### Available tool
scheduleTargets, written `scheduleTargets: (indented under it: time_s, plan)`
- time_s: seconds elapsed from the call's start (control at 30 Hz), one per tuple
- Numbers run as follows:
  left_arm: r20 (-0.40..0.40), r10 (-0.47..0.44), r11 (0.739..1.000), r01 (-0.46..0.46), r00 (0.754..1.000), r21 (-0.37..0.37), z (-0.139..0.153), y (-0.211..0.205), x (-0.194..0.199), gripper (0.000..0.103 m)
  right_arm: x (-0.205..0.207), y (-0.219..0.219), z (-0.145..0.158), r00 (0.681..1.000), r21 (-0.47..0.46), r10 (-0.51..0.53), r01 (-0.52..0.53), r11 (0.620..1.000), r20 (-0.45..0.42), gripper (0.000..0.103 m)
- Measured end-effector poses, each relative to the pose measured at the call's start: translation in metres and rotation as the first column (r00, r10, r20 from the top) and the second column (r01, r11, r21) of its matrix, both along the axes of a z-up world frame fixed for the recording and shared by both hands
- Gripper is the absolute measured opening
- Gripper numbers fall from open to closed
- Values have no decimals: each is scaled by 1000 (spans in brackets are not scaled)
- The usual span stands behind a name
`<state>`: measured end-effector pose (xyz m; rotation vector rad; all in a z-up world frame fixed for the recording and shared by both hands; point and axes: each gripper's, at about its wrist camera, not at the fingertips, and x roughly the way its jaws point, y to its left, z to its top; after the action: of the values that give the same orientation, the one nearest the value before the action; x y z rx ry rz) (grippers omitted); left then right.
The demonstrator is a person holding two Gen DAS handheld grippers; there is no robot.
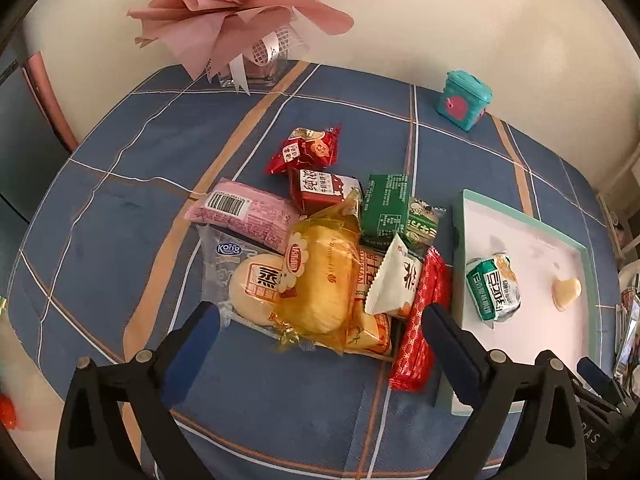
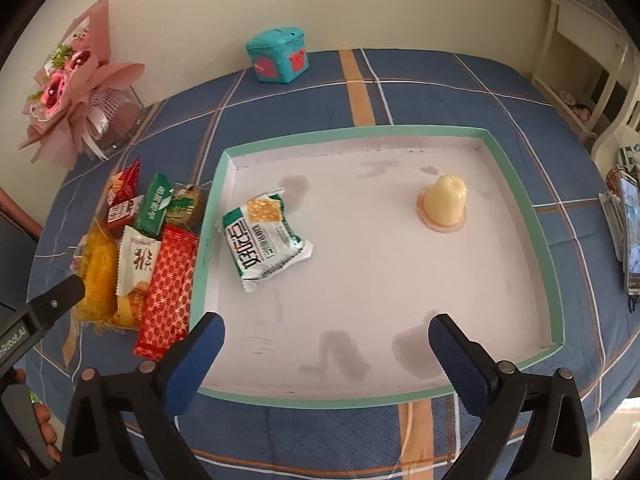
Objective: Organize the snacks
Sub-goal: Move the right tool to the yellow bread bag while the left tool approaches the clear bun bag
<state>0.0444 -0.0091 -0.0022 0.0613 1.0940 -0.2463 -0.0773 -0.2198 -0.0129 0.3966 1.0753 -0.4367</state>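
Sorting is early: shallow green-rimmed cardboard tray (image 2: 520, 208) holds only a green-and-white crinkly snack packet (image 2: 266, 240) near its left wall and a pale yellow jelly cup (image 2: 444, 204) far right. Rest of the snacks sit piled on the blue plaid tablecloth (image 1: 140, 152), just left of the tray.

Left gripper (image 1: 320, 322) has jaws spread wide, nothing between the pads, hovering right over the pile's near edge. Straight ahead of it lies the yellow cellophane-wrapped cake (image 1: 320, 280), long axis running roughly away from the claw, tilted slightly. Long red diamond-patterned wafer bar (image 1: 424, 320) lies beside the right finger, also pointing away, touching the tray wall.

Right gripper (image 2: 326, 344) is wide open too, empty, above the tray's near bare floor.

Judgement: left hand is nearer the pile; next grab likely the yellow cake, jaws across its short width.
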Motion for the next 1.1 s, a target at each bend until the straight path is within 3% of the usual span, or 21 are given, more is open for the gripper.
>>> scheduleTargets:
  time_s: [0.27, 0.43, 0.67, 0.87, 1.1]
  plan:
    - [86, 19, 1000, -18, 996, -7, 4, 15, 6, 101, 7, 9, -2, 994, 112, 49, -60, 992, 98, 103]
    - [113, 49, 999, -47, 992, -24, 4, 35, 15, 101, 16, 31, -1, 985, 62, 121, -129, 990, 125, 103]
    - [58, 93, 995, -91, 994, -41, -7, 63, 32, 101, 33, 55, -4, 980, 72, 175, -183, 981, 98, 103]
    - [7, 122, 987, -120, 993, -110, -13, 81, 42, 101, 43, 67, -5, 969, 176, 194, -220, 960, 153, 103]
    - [-50, 152, 971, -158, 987, -177, -24, 95, 51, 101, 65, 88, -2, 957, 202, 222, -258, 945, 186, 103]
